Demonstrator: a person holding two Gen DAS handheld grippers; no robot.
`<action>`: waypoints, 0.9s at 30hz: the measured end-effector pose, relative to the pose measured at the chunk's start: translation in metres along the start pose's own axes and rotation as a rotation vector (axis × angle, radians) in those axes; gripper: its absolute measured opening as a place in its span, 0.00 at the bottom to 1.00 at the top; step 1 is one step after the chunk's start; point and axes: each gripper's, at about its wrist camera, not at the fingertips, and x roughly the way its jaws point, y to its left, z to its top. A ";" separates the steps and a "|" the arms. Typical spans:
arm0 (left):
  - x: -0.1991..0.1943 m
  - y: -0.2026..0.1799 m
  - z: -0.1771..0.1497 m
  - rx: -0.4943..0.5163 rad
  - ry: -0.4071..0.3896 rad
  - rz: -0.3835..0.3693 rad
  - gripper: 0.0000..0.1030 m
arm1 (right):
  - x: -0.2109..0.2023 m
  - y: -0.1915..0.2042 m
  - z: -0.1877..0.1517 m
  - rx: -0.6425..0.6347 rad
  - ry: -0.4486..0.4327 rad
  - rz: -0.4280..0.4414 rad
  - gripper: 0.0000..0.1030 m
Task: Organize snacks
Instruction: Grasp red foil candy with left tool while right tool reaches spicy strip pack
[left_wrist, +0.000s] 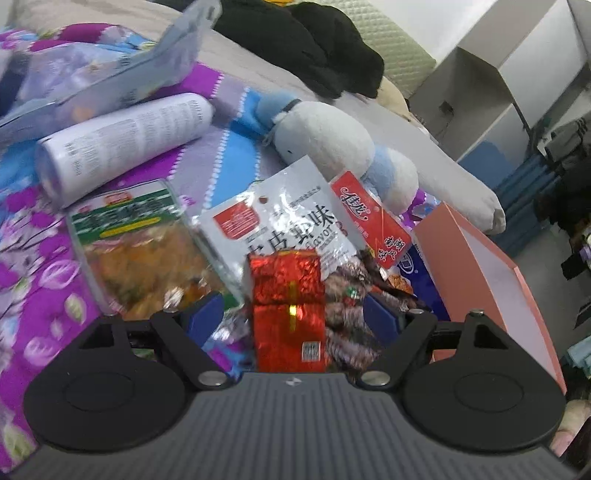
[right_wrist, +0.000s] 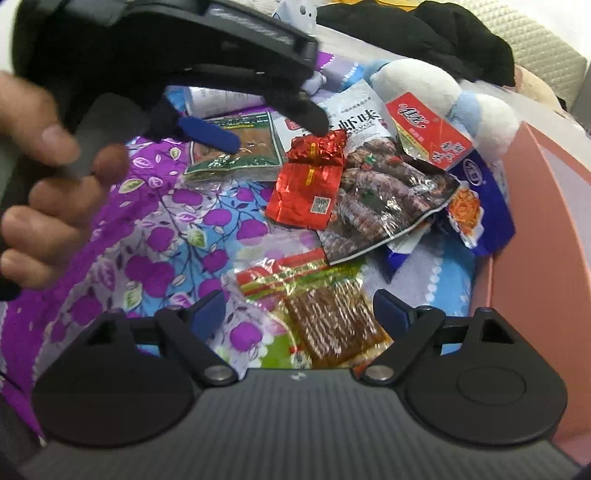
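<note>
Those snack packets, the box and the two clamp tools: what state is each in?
Left gripper: open, red foil packet between its fingers, ungripped.
Right gripper: open, above the brown-strip packet.
Pink box: open.
White can: lying down.
Silver shrimp bag: sealed, lying flat.

Silver-white snack packet (left_wrist: 280, 218): large black Chinese characters, of which "虾味" reads clearly in the right wrist view, with partial Latin "FLAVOR" beneath. Red packet (left_wrist: 369, 218): white cursive brand mark, two characters, not reliably legible. Red foil packet (left_wrist: 288, 310): a square code label only. White cylindrical can (left_wrist: 122, 144): fine print, unreadable.
</note>
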 end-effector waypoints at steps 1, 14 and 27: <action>0.006 -0.002 0.002 0.011 0.003 0.001 0.83 | 0.004 -0.002 0.001 0.006 0.011 -0.002 0.86; 0.051 0.004 0.012 0.014 0.025 0.030 0.59 | 0.033 -0.034 0.000 0.170 0.106 0.085 1.00; 0.012 0.002 0.002 0.022 0.023 0.025 0.55 | 0.001 -0.011 -0.004 0.099 0.064 0.038 0.61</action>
